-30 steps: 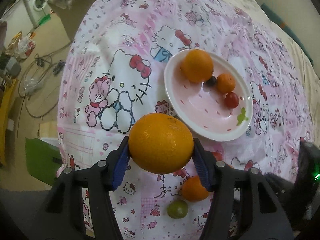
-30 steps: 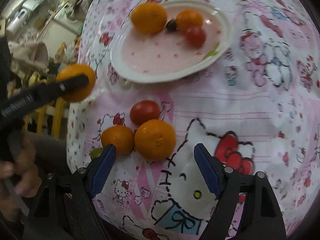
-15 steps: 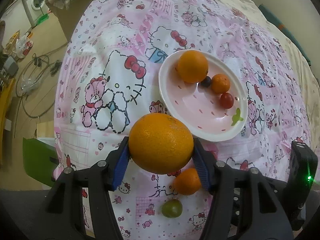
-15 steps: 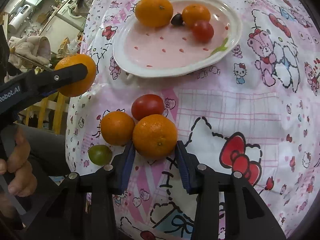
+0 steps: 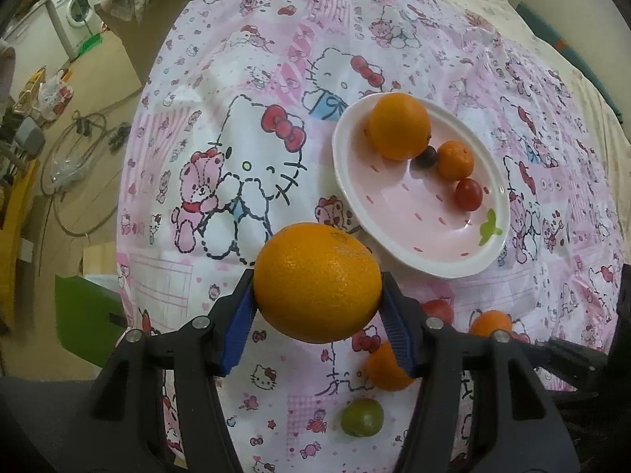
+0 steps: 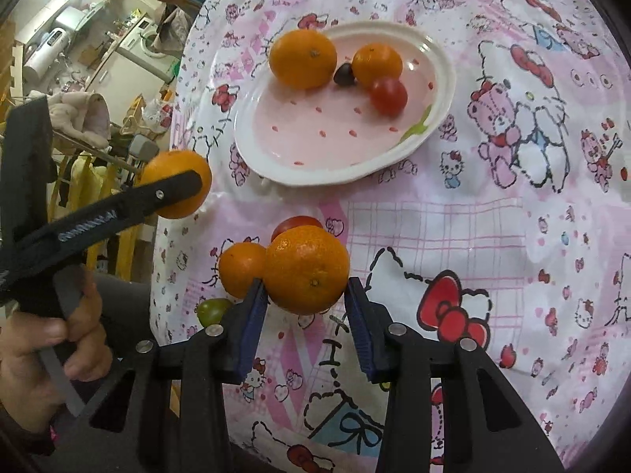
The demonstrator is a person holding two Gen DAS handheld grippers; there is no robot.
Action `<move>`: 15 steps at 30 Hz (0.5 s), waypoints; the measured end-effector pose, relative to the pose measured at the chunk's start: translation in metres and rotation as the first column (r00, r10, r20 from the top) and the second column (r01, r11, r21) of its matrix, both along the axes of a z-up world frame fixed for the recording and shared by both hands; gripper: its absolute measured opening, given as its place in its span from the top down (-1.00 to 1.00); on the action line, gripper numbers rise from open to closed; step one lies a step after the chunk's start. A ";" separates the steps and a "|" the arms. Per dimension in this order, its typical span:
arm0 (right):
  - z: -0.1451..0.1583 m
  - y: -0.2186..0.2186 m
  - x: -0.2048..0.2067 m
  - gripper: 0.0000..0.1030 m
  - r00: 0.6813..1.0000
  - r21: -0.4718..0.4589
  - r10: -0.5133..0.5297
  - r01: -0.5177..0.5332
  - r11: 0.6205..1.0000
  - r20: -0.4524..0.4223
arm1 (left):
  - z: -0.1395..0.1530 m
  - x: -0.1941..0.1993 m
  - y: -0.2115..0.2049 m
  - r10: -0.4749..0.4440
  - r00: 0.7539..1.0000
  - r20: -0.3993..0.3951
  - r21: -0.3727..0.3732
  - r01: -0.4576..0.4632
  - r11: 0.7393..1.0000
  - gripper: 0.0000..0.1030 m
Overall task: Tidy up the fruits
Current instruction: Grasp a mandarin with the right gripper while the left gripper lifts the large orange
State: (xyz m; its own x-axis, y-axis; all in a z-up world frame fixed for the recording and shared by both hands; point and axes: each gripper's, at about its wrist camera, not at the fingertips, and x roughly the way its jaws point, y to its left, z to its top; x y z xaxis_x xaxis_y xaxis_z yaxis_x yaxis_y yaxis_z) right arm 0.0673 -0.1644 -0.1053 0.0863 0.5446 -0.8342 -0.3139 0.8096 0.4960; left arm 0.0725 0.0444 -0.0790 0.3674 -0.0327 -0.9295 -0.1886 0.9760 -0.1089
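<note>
My left gripper (image 5: 317,289) is shut on a large orange (image 5: 317,282) and holds it above the cloth, left of the white and pink plate (image 5: 343,173). From the right wrist, that gripper (image 6: 173,185) shows from the side. My right gripper (image 6: 307,287) is shut on a smaller orange (image 6: 307,270), a little above the cloth. Behind and beside it lie a red tomato (image 6: 295,222), a small mandarin (image 6: 240,270) and a green fruit (image 6: 213,311). The plate (image 6: 244,138) holds an orange, a mandarin, a tomato and a dark grape.
A pink cartoon-print cloth (image 5: 244,126) covers the table. Its edge drops off on the left to a floor with cables (image 5: 75,149) and a green box (image 5: 83,307). A person's hand (image 6: 59,339) grips the left tool's handle.
My right gripper's jaws closed on the smaller orange and raised it slightly off the cloth. The left gripper kept still with its large orange.
</note>
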 end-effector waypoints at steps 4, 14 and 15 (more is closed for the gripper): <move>0.009 -0.007 0.000 0.18 1.000 0.013 -0.019 0.019 1.000 0.018 | 0.000 -0.002 -0.001 -0.019 1.000 0.020 0.022 0.018 1.000 -0.09; 0.045 -0.034 0.007 0.18 0.989 0.087 -0.099 0.090 0.992 0.110 | 0.001 -0.002 0.000 -0.025 0.999 0.045 0.028 0.024 0.999 -0.08; 0.048 -0.038 0.008 0.18 0.987 0.098 -0.114 0.103 0.990 0.117 | 0.001 -0.003 -0.001 -0.027 0.998 0.051 0.027 0.026 0.999 -0.08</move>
State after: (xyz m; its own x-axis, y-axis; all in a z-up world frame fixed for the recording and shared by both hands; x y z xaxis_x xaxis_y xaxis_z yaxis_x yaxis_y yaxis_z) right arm 0.0752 -0.2025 -0.0574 0.2471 0.5994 -0.7613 -0.2890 0.7955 0.5326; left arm 0.0699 0.0433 -0.0775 0.4137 -0.0188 -0.9102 -0.1577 0.9832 -0.0920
